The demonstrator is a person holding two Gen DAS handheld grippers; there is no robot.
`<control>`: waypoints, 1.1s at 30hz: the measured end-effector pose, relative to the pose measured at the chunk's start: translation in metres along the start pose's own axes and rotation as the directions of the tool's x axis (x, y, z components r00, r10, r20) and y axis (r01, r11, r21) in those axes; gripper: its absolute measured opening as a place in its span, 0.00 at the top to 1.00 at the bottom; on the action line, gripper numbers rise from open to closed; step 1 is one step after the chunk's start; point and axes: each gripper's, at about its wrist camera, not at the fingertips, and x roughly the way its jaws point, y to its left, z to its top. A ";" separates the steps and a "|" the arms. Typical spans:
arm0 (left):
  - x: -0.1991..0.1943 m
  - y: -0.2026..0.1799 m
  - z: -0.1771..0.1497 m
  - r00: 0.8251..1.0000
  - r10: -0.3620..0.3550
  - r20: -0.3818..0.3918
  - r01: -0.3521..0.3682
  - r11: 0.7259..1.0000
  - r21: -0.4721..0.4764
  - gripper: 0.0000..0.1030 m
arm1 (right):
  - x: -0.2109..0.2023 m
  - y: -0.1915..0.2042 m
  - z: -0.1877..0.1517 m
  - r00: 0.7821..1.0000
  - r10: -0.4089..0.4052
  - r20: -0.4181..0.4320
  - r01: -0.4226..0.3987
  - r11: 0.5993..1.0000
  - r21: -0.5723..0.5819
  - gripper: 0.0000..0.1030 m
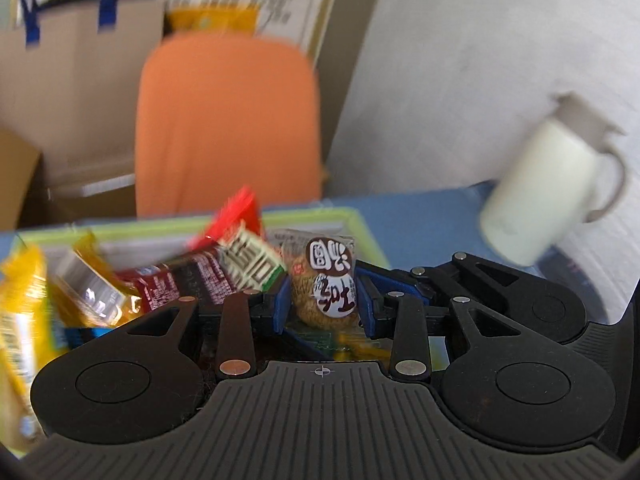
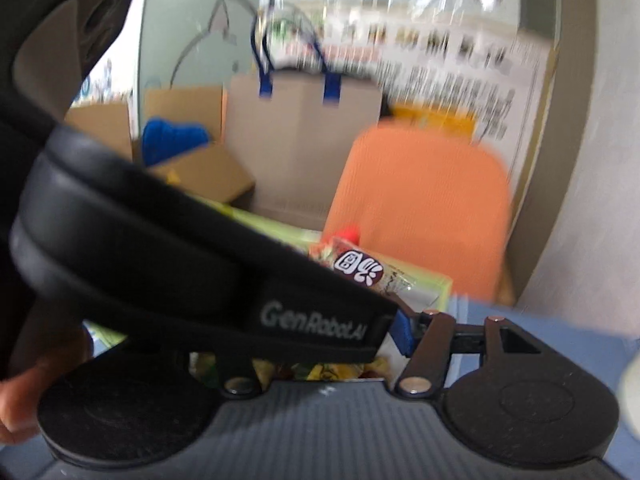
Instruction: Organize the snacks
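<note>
My left gripper (image 1: 325, 308) is shut on a small clear snack packet (image 1: 325, 284) with brown round labels, held over a green-rimmed box (image 1: 362, 232) of snacks. Yellow packets (image 1: 24, 308), a dark red bar (image 1: 180, 284) and a red wrapper (image 1: 236, 216) lie in the box. In the right wrist view the left gripper's black body (image 2: 200, 272) crosses in front and hides my right gripper's fingertips; one blue pad (image 2: 402, 330) shows. The same packet (image 2: 360, 270) peeks above it, over the green box (image 2: 434, 284).
A white mug (image 1: 548, 192) stands on the blue table (image 1: 424, 224) to the right. An orange chair back (image 1: 228, 124) is behind the table. Cardboard boxes (image 2: 192, 136) and a paper bag (image 2: 304, 136) with blue handles stand further back.
</note>
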 end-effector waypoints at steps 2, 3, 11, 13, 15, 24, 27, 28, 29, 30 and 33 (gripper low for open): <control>0.004 0.004 -0.008 1.000 -0.014 0.016 0.014 1.000 0.016 0.85 | 0.003 0.001 -0.004 1.000 -0.005 0.012 0.006 1.000 -0.020 0.33; 0.002 0.003 -0.010 0.999 -0.027 0.035 0.026 0.999 0.030 0.83 | 0.001 -0.001 -0.005 1.000 -0.009 0.025 0.010 1.000 -0.016 0.28; -0.089 -0.002 -0.026 0.954 -0.020 0.299 0.023 1.000 -0.007 0.26 | -0.104 0.009 -0.025 0.974 -0.089 0.206 0.093 0.996 -0.009 0.10; -0.122 -0.007 -0.043 0.939 0.033 0.342 -0.026 0.999 -0.025 0.22 | -0.134 0.017 -0.042 0.973 -0.104 0.206 0.104 0.995 0.014 0.10; -0.153 -0.015 -0.070 0.926 0.083 0.369 -0.068 0.996 -0.053 0.16 | -0.158 0.027 -0.059 0.976 -0.105 0.193 0.098 0.994 0.046 0.09; -0.206 -0.048 -0.226 0.927 0.249 0.280 -0.203 0.962 -0.185 0.12 | -0.245 0.091 -0.158 0.945 -0.304 0.121 0.272 0.936 0.222 0.00; -0.210 -0.060 -0.259 0.939 0.261 0.225 -0.231 0.961 -0.150 0.14 | -0.248 0.101 -0.180 0.948 -0.313 0.052 0.291 0.924 0.248 0.00; -0.213 -0.065 -0.265 0.939 0.265 0.219 -0.242 0.962 -0.125 0.17 | -0.245 0.103 -0.183 0.945 -0.327 0.026 0.311 0.917 0.251 0.00; -0.216 -0.070 -0.273 0.931 0.283 0.230 -0.262 0.958 -0.118 0.16 | -0.248 0.104 -0.187 0.932 -0.363 0.014 0.346 0.899 0.270 0.00; -0.219 -0.075 -0.280 0.925 0.291 0.245 -0.271 0.956 -0.113 0.16 | -0.254 0.105 -0.191 0.919 -0.395 0.013 0.373 0.878 0.301 0.00; -0.224 -0.087 -0.300 0.930 0.278 0.240 -0.268 0.961 -0.074 0.15 | -0.276 0.109 -0.204 0.918 -0.395 0.020 0.358 0.852 0.381 0.01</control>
